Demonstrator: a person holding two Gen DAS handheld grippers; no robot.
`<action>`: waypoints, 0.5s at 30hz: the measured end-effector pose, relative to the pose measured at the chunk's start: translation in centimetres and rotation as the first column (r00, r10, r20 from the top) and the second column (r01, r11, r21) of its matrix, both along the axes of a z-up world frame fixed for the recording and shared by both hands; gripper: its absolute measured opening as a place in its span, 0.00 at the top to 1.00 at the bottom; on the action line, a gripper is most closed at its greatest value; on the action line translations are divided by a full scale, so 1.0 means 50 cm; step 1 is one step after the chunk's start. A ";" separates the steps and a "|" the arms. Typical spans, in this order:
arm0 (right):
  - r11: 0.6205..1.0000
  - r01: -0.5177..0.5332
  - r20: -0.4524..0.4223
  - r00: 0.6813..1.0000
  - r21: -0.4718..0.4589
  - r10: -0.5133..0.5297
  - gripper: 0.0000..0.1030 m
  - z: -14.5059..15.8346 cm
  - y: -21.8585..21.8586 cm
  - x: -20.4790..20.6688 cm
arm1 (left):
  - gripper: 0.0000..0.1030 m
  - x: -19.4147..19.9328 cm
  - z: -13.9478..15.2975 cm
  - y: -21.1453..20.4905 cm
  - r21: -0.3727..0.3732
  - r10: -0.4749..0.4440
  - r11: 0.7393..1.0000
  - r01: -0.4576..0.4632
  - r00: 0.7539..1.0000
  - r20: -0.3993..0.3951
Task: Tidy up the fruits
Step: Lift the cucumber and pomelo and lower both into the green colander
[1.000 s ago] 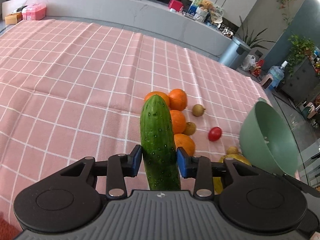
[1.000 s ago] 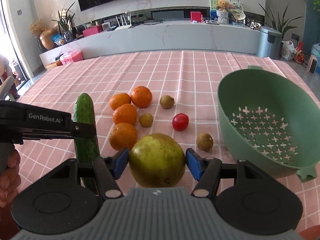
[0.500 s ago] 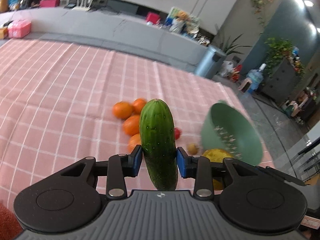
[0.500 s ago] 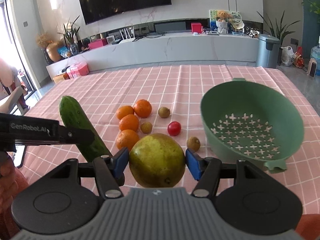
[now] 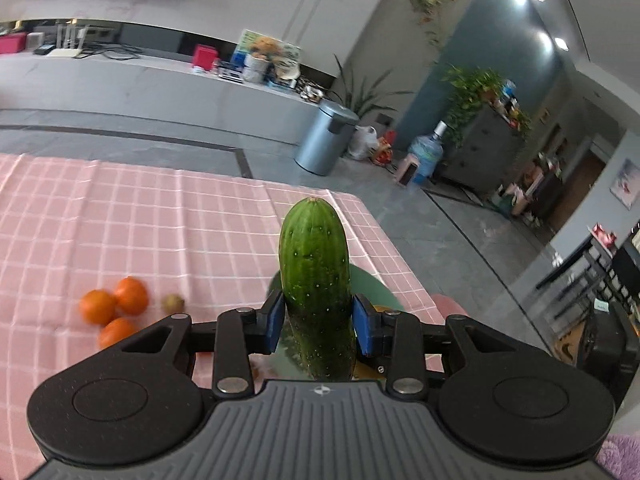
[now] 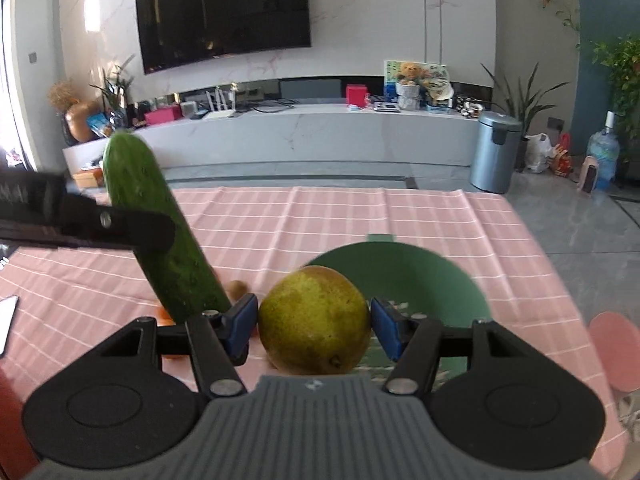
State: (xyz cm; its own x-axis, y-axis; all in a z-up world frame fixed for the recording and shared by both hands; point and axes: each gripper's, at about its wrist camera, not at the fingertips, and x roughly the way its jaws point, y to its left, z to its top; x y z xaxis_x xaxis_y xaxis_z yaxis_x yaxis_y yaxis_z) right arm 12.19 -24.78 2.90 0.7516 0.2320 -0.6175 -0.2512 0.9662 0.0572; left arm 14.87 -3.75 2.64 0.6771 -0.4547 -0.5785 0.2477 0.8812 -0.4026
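My left gripper point(image 5: 318, 326) is shut on a dark green cucumber point(image 5: 314, 276) and holds it upright above the table. The cucumber also shows at the left of the right wrist view point(image 6: 160, 232), with a left gripper finger point(image 6: 120, 226) across it. My right gripper point(image 6: 314, 326) is shut on a yellow-green pear point(image 6: 316, 318), held above the near rim of the green colander point(image 6: 420, 276). In the left wrist view only a sliver of the colander point(image 5: 370, 286) shows behind the cucumber. Three oranges point(image 5: 114, 308) and a small brown fruit point(image 5: 173, 303) lie on the pink checked tablecloth point(image 5: 160, 232).
The table's right edge point(image 5: 394, 256) drops to a grey floor. A small brown fruit point(image 6: 238, 289) lies by the cucumber's base in the right wrist view. A pink round stool point(image 6: 614, 334) stands beside the table at the right.
Both grippers have risen and tilted up, so more of the room shows. The left gripper swung right with the cucumber towards the colander. The pear now sits over the colander's near rim.
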 end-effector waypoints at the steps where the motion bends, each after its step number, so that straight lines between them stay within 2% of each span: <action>1: 1.000 0.005 -0.011 1.000 -0.010 -0.005 0.43 -0.005 -0.009 0.012 | 0.61 0.008 -0.006 -0.014 0.014 -0.011 1.000 0.011 1.000 -0.005; 4: 0.999 0.017 -0.045 0.999 -0.040 -0.018 0.43 -0.021 -0.033 0.050 | 0.61 0.045 -0.033 -0.042 0.044 -0.033 0.998 0.035 0.999 -0.034; 9: 0.996 0.000 -0.086 0.996 -0.091 -0.008 0.43 -0.058 -0.050 0.094 | 0.61 0.094 -0.091 -0.076 0.054 -0.078 0.995 0.085 0.991 -0.112; 15: 0.990 -0.040 -0.156 0.988 -0.135 0.018 0.43 -0.100 -0.044 0.129 | 0.61 0.112 -0.139 -0.101 0.063 -0.129 0.988 0.143 0.974 -0.187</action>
State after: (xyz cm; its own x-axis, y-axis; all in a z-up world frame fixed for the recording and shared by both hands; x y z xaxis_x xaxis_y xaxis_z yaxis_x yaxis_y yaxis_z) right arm 18.61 -26.98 -2.11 0.6390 0.1570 -0.7530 -0.2779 0.9600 -0.0356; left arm 20.45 -8.78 -4.30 0.4921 -0.4851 -0.7228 0.2958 0.8741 -0.3852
